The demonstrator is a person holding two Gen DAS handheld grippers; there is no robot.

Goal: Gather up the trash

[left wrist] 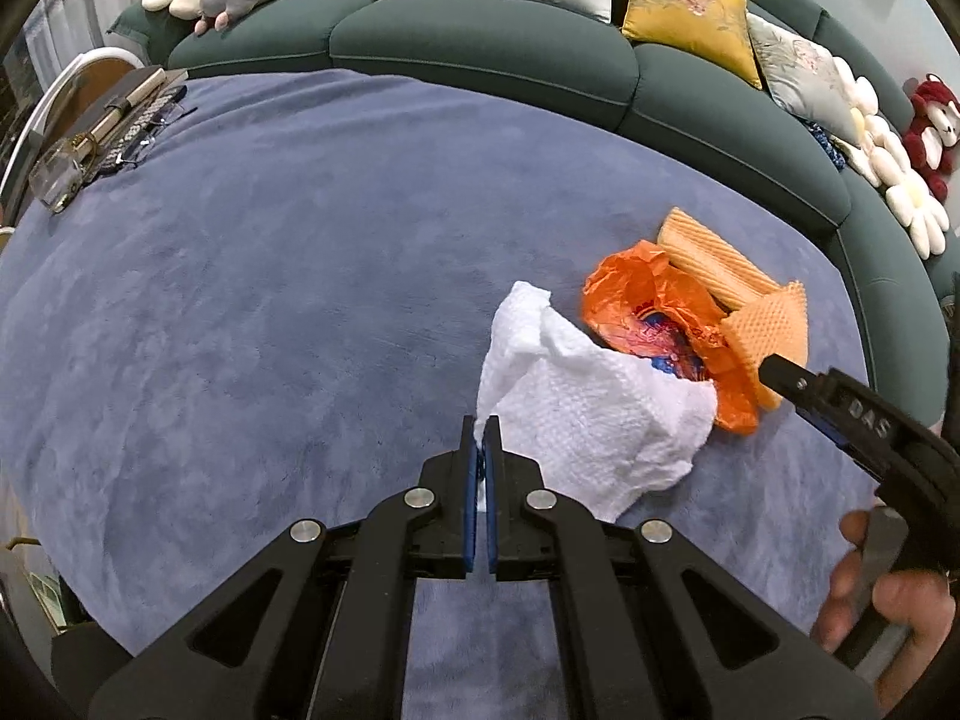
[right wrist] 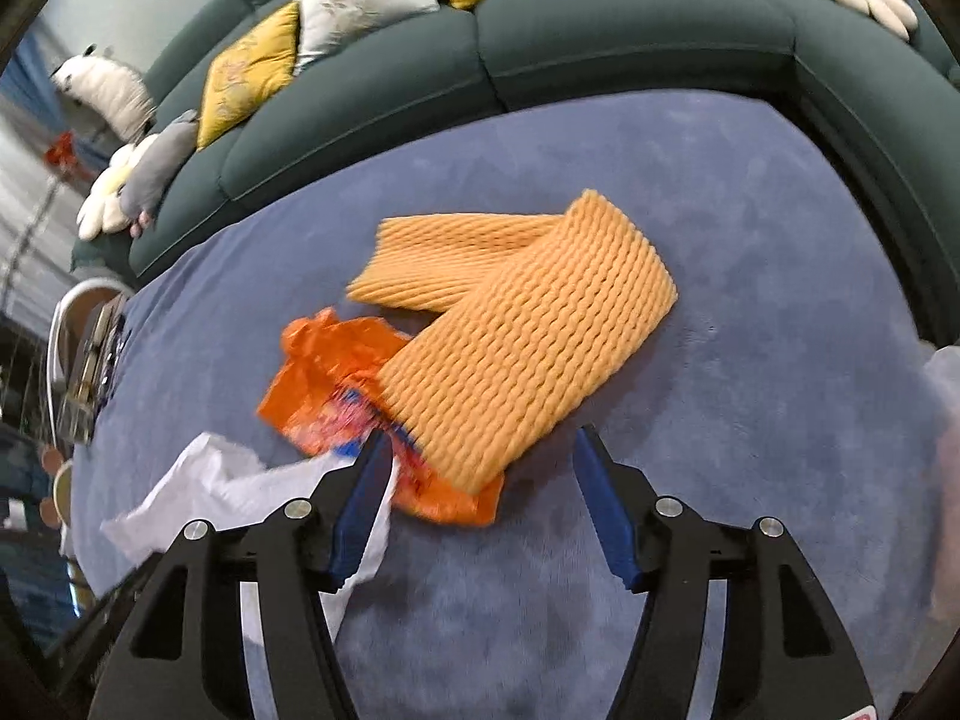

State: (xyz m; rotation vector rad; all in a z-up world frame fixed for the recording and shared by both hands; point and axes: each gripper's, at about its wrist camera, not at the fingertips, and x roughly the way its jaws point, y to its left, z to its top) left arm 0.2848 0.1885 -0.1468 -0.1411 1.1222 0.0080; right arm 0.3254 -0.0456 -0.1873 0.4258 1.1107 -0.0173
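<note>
Between the pressed-together blue pads of the left claw [left wrist: 480, 441] sits a corner of a crumpled white paper towel [left wrist: 585, 414], so this claw is clamped tight on it; the rest of the towel spreads ahead and to the right of the tips over the blue carpet [left wrist: 252, 276]. Just beyond the towel lies an orange plastic wrapper [left wrist: 654, 318], its near edge tucked under the towel. Two orange foam net sleeves [right wrist: 522, 348] lie crossed on the wrapper's far side, one overlapping it. The right claw [right wrist: 480, 450] stands with its jaws well apart and grips nothing; the near end of the closer foam sleeve lies between its tips, touching neither pad as far as can be seen. A dark green sofa [left wrist: 480, 42] with cushions curves around the carpet behind everything.
</note>
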